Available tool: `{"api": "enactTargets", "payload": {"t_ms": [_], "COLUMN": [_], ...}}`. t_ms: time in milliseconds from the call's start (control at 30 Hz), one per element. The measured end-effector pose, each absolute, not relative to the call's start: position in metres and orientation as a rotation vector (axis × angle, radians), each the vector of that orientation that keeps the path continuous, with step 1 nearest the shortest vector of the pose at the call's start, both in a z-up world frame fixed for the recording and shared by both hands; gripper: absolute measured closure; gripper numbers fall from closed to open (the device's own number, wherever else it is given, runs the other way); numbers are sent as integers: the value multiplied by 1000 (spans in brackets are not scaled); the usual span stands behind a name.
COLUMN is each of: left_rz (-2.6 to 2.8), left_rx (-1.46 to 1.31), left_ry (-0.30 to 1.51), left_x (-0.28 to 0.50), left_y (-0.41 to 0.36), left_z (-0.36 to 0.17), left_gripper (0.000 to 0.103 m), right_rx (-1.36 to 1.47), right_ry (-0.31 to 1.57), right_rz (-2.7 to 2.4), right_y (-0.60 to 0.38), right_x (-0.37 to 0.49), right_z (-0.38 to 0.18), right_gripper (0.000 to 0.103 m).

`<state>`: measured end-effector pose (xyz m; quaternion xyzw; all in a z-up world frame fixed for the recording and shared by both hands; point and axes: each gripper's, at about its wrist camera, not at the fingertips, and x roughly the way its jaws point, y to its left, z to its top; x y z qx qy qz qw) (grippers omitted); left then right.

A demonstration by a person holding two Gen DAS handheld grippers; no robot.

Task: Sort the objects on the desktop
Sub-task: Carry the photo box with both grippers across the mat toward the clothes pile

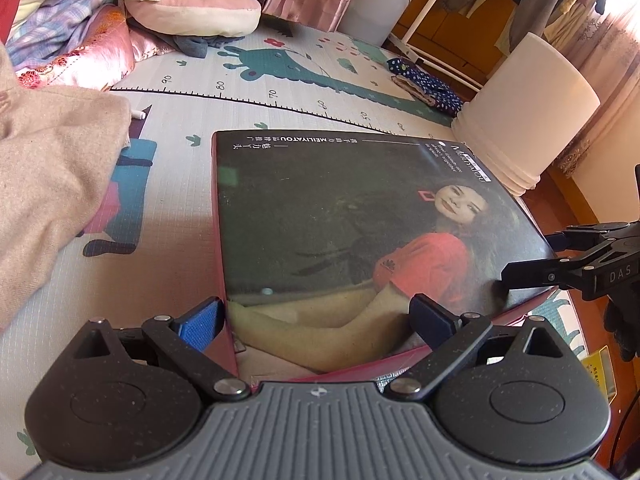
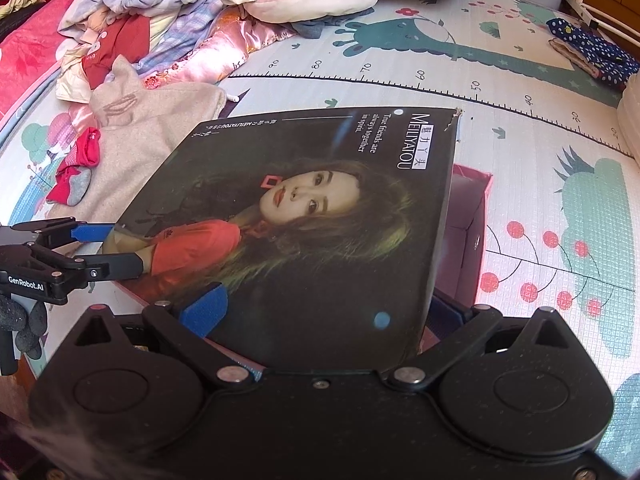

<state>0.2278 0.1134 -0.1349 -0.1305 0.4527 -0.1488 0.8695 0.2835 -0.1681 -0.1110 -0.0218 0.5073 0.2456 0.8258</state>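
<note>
While the lid (image 2: 320, 220) lies tilted over its pink box (image 2: 468, 216), both grippers' jaws straddle its edges, wide.

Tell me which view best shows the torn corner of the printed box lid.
The right wrist view: the lid's torn corner sits unobstructed against the mat, its ragged edge plain. The left wrist view shows the same lid, but that far corner lies against the white bucket, and no tear is discernible.

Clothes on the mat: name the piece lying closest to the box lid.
The beige knit garment. Its edge runs under the box lid; the red sock lies on it further out, and the polka-dot cloth lies far across the mat.
</note>
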Motion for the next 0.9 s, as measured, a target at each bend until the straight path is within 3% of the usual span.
{"api": "enactTargets", "payload": {"t_ms": [900], "left_rz": [-343], "left_rx": [-233], "left_ry": [920], "left_x": [226], "left_y": [83], "left_z": [-155], "left_gripper": [4], "right_rx": [-64], "right_ry": [1118], "right_rz": [459], "right_y": [-192], "right_x": [281], "right_z": [-126], "right_gripper": [0]}}
